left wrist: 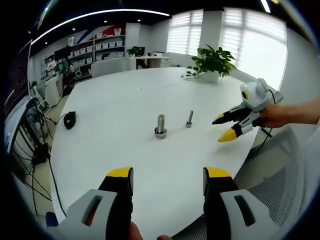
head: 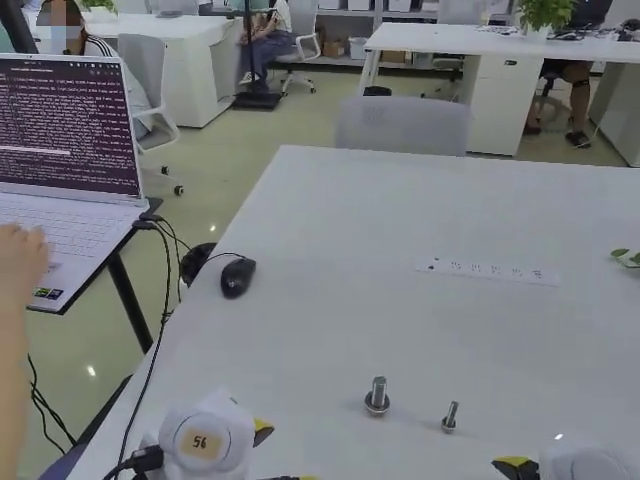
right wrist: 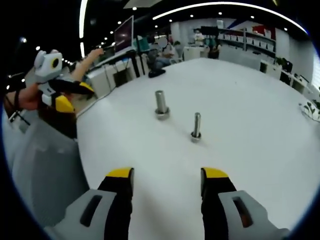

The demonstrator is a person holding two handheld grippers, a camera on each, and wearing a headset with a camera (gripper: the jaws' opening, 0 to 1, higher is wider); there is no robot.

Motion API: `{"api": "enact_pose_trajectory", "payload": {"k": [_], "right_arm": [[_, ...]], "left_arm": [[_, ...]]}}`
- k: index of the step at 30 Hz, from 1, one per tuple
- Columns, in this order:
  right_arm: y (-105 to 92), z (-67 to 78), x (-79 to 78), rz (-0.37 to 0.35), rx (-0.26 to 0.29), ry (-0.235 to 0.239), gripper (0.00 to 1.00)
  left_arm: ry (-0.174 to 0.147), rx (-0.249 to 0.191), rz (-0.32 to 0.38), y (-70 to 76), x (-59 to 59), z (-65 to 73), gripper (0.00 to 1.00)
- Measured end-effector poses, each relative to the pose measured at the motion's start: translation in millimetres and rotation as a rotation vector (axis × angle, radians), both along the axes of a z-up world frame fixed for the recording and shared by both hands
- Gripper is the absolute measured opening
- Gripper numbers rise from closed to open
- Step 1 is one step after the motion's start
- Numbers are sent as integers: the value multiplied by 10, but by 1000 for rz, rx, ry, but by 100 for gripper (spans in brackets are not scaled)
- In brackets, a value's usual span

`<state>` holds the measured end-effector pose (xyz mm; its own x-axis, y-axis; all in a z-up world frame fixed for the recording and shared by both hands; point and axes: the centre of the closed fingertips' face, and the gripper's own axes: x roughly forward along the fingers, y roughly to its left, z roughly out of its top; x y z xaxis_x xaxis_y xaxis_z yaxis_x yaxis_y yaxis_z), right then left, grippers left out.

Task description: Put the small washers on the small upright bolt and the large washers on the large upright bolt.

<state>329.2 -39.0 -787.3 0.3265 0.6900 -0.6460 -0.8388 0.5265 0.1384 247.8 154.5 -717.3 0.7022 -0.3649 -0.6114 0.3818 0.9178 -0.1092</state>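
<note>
The large bolt [head: 377,396] and small bolt [head: 450,417] stand upright close to the near edge of the worktop [head: 400,250], the small one on the right. The left tool [left wrist: 169,176] and the right tool [right wrist: 167,175] each gape wide, holding nothing.

The left gripper [left wrist: 167,175] points forward with its two yellow-tipped jaws spread wide and nothing between them. The right gripper [right wrist: 167,175] is likewise parted and empty, its jaws level and side by side. In the left gripper view a hand [left wrist: 274,115] grips the right gripper from behind and reaches in from the right, its jaws apart.
</note>
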Motion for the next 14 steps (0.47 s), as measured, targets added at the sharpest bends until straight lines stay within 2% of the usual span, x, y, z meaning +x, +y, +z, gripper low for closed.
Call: {"api": "enact_pose_trajectory", "payload": {"k": [14], "right_arm": [[-127, -10, -73, -88, 33, 1, 59]], "left_arm": [[-1, 1, 13, 4, -34, -6, 57]]}}
